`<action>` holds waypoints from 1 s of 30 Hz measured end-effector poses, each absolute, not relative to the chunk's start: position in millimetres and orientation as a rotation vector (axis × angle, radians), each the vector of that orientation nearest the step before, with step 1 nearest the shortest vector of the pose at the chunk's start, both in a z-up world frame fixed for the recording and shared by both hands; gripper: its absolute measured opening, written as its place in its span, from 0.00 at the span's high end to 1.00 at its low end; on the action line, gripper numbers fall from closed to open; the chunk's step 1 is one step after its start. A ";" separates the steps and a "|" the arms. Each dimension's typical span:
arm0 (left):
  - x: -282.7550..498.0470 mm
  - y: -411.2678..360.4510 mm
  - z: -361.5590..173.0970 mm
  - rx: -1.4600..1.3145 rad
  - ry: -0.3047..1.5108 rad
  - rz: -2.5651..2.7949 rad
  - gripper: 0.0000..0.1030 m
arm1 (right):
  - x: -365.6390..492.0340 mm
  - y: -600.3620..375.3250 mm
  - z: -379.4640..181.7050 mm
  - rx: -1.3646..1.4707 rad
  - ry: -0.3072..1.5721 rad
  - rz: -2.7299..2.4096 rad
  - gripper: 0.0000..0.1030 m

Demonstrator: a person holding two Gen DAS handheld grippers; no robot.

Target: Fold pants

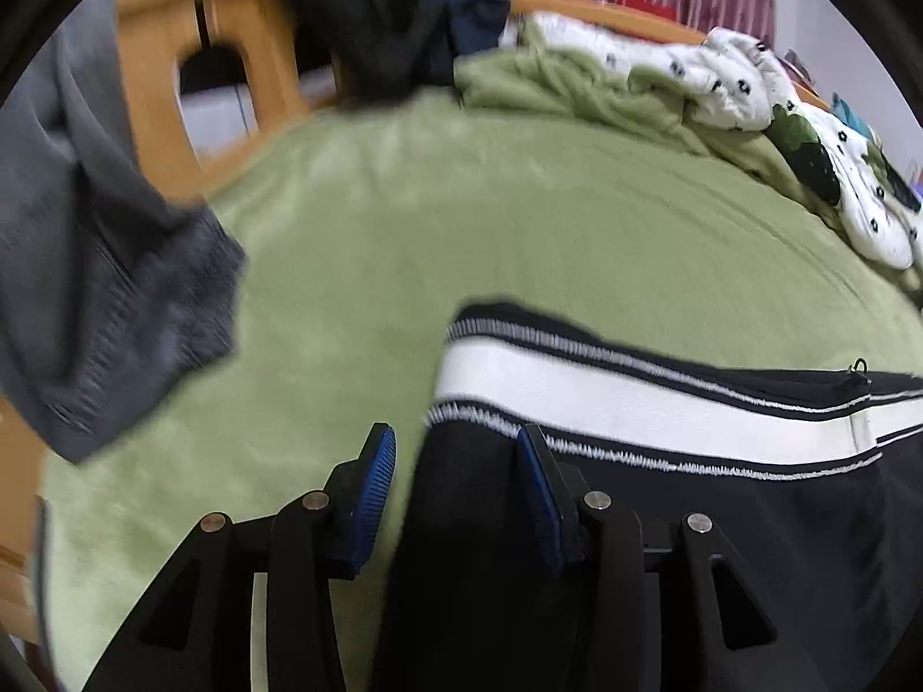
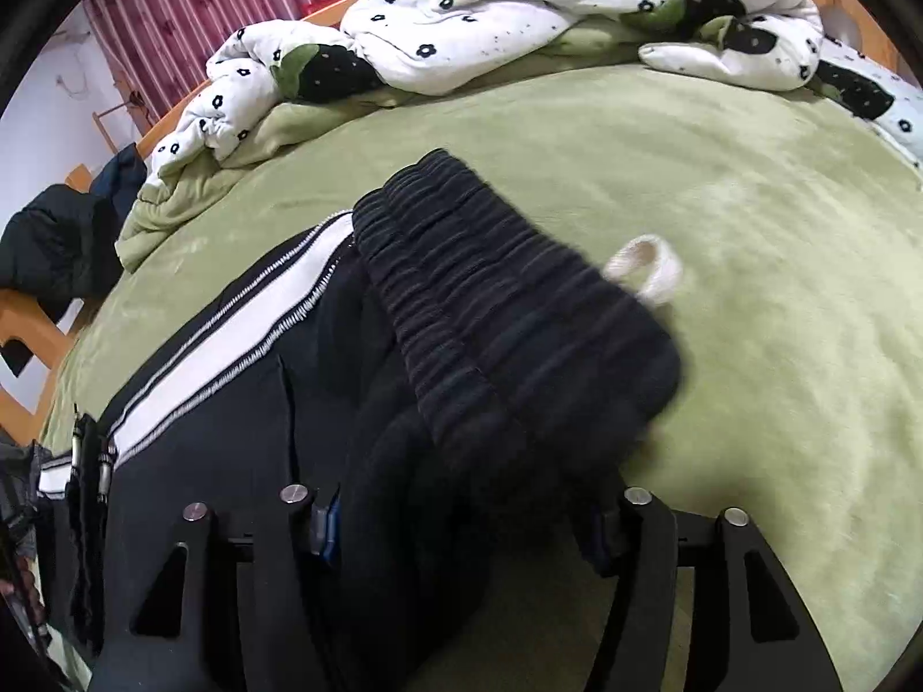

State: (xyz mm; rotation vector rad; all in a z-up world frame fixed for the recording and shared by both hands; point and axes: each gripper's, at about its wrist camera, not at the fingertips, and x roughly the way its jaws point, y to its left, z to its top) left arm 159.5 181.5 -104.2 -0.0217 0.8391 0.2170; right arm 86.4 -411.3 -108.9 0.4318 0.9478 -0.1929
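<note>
Blur is softening the grey garment point(image 1: 109, 300) hanging at the left frame edge. Black track pants with a white side stripe point(image 1: 663, 403) are lying across the green fleece bedspread point(image 1: 461, 219). The left gripper point(image 1: 456, 478) is standing partly open, the pants' edge between its blue pads but unpinched. The right gripper point(image 2: 461, 519) is gaping wider around the ribbed waistband point(image 2: 519, 334), pads half hidden by cloth.
</note>
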 end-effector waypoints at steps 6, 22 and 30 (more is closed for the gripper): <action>144.1 168.8 -80.8 -0.031 0.703 0.156 0.39 | 39.1 -402.5 -70.3 0.358 0.783 -0.315 0.38; 186.6 182.3 -147.3 -0.152 0.932 0.148 0.29 | 96.1 -339.9 -100.9 0.014 0.829 -0.315 0.33; 182.7 181.9 -146.8 -0.163 0.933 0.142 0.27 | 94.6 -330.9 -103.7 -0.042 0.831 -0.335 0.23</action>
